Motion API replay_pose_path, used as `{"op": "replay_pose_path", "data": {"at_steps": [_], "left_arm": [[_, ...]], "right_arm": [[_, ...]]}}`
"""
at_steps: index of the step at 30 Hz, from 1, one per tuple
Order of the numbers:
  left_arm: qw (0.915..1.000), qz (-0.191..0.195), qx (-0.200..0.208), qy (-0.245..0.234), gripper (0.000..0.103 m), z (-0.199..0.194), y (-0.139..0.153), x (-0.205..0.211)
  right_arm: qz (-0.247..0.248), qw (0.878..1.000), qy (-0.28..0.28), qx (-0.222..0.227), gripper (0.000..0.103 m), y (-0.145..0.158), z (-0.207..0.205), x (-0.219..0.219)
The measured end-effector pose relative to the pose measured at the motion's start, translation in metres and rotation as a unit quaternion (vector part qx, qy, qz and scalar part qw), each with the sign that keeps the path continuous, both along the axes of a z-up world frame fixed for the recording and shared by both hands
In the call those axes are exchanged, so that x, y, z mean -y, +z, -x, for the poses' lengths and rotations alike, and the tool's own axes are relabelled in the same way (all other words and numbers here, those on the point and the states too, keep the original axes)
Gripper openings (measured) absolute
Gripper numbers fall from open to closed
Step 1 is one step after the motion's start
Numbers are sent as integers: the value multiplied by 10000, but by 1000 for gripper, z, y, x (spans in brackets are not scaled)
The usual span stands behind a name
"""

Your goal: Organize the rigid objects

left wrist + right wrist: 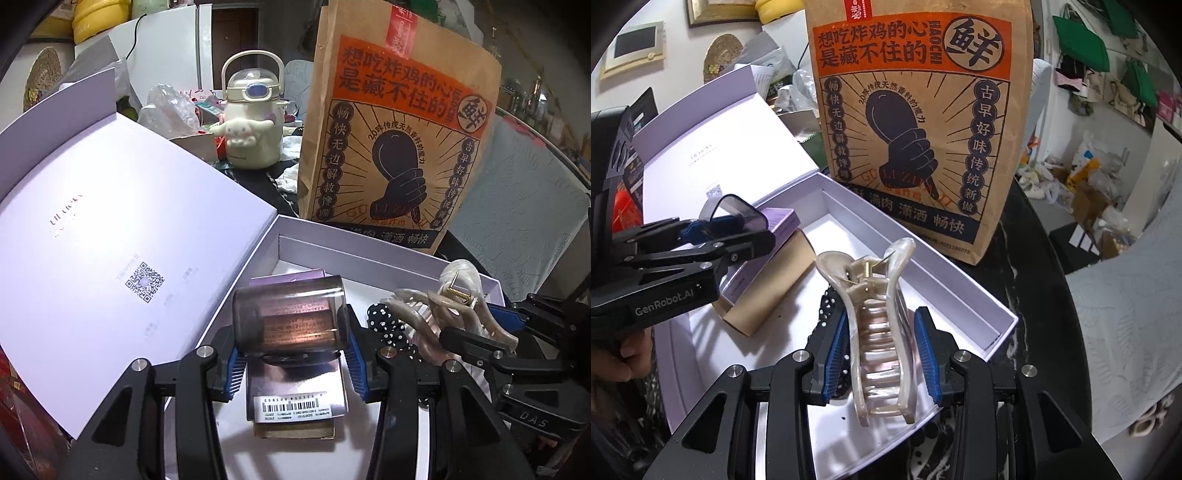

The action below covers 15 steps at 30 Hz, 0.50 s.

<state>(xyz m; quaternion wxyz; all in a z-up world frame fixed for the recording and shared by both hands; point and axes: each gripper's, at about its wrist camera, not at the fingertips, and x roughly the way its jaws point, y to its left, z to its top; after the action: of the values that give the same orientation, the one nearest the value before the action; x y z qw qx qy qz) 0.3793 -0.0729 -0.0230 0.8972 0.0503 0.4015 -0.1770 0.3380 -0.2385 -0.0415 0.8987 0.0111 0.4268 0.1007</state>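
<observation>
Blue ribbed pads of the left gripper [291, 354] were clamped on a smoky translucent cup [290, 319], held on its side above the open white box [369, 254]. Below the cup, inside the box, lay a purple carton [297, 391] with a barcode label, resting on a kraft carton [764, 291]. The right gripper [881, 356] stood with its jaws spread on either side of a pearly hair claw clip [875, 332]; whether the pads touched the clip could not be told. The clip lay in the box over a black polka-dot fabric piece [391, 325]. The box's hinged lid [110, 236] lay open to the left. Behind the box stood a printed kraft paper bag [916, 125], and further back a cream character kettle [253, 125].
</observation>
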Motion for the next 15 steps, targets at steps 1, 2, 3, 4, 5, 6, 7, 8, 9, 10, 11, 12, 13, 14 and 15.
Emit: {"op": "replay_pose_path", "data": {"at_steps": [1,2,3,4,5,6,7,8,9,10,11,12,13,14,15], "left_arm": [[10000,-6,-3,-5,45,0,0,0],[10000,-39,-1,-10,45,0,-1,0],[10000,-91,12,-17,45,0,-1,1],[9999,-140,27,-28,45,0,-2,2],[9998,-181,43,-45,45,1,-1,3],[9998,-201,56,-63,45,1,-1,4],[9998,-190,76,-72,45,2,-1,4],[9998,-149,76,-66,45,2,0,4],[9999,-82,66,-62,45,2,1,3],[10000,-10,54,-77,45,2,2,2],[9999,25,43,-92,45,2,2,2],[9999,15,40,-95,45,3,3,2],[10000,-20,38,-84,45,3,3,2],[10000,-47,39,-63,45,3,4,2],[10000,-70,33,-42,45,3,4,2]], "right_arm": [[-1,10000,5,-7,36,0,0,0],[-11,10000,6,-12,36,0,0,0],[-20,10000,2,-20,36,0,0,0],[-24,10000,0,-24,36,-1,-1,0],[-29,10000,2,-25,36,-1,-1,0],[-35,10000,7,-22,36,0,-1,0],[-42,10000,14,-16,36,0,0,0],[-47,10000,21,-1,36,1,0,0],[-51,10000,27,24,36,2,1,0],[-52,10000,33,39,36,3,1,0],[-53,10000,38,51,36,4,2,0],[-62,9999,45,65,36,5,2,0],[-75,9999,48,78,36,6,3,0],[-78,9999,49,87,36,6,3,0],[-77,9999,53,101,36,7,4,0]]}}
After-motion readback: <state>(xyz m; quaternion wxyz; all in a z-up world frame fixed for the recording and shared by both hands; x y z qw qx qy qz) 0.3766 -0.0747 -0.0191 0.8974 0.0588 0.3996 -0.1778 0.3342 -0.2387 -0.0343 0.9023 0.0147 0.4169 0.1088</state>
